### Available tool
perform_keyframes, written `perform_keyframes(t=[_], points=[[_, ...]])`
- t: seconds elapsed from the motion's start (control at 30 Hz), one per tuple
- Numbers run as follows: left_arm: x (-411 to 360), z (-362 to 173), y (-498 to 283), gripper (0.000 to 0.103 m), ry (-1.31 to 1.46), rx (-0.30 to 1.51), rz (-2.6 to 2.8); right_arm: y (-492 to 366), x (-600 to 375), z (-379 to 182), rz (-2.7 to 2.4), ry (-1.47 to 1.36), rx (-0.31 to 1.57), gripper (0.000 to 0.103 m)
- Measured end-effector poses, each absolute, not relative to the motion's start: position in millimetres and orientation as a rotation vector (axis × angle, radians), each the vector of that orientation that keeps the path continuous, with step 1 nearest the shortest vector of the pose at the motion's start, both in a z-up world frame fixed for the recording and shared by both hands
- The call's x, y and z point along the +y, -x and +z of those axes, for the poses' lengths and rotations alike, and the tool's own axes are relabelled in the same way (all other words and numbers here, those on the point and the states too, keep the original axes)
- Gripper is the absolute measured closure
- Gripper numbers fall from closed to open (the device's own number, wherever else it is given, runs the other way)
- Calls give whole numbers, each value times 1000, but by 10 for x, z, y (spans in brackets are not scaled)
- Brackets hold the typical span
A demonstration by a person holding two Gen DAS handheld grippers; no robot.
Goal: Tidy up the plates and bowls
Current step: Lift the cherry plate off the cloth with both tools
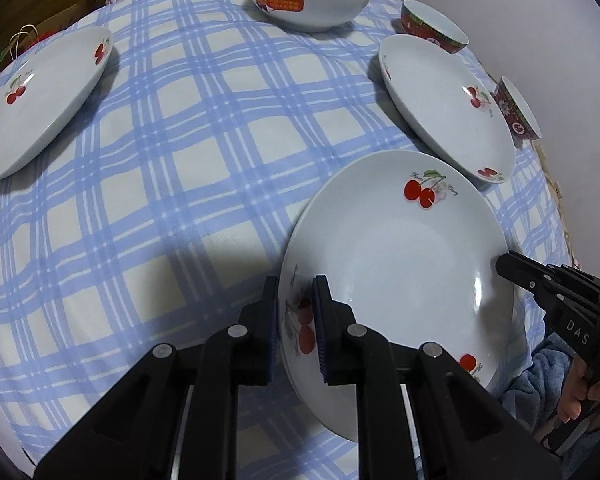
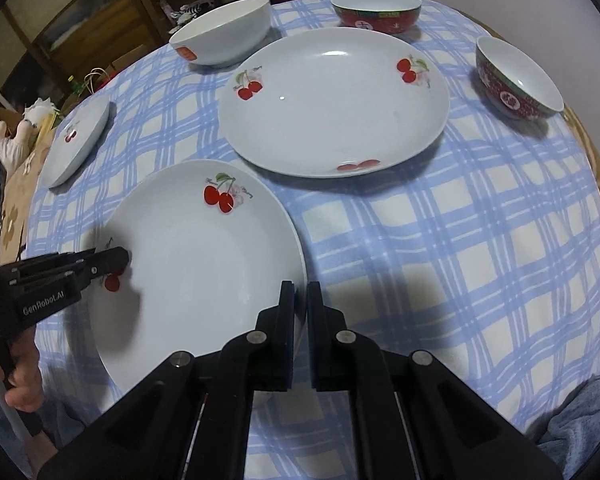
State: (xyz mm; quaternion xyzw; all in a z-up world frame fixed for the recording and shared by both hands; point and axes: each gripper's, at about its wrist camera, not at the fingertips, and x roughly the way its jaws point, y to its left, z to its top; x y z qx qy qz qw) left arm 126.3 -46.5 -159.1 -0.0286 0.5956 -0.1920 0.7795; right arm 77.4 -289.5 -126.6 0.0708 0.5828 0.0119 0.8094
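A white cherry-print plate [image 1: 400, 264] is held between both grippers, slightly tilted over the checked tablecloth [image 1: 180, 200]. My left gripper [image 1: 296, 286] is shut on its near-left rim, beside a cherry motif. My right gripper [image 1: 502, 260] pinches the opposite rim. In the right wrist view the same plate [image 2: 196, 272] has its rim clamped in the right gripper [image 2: 300, 290], and the left gripper [image 2: 122, 258] bites the far-left rim. A second cherry plate [image 2: 332, 104] lies just beyond it and a third cherry plate [image 2: 76, 144] lies at the left edge.
A white bowl with an orange sticker [image 1: 312, 4] stands at the back. Two red patterned bowls [image 2: 376, 10] [image 2: 516, 80] sit along the far right side of the round table. A person's hands and a blue sleeve show at the frame edges. Shelves stand behind the table.
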Motion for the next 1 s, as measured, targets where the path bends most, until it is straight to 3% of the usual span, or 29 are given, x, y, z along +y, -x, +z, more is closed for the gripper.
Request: perform_keyframes(t=[1.0], points=[[-550,-1589,-1269,84,-36,1257,-445,-829,-2858,-1307,-46,-147,1255,95]])
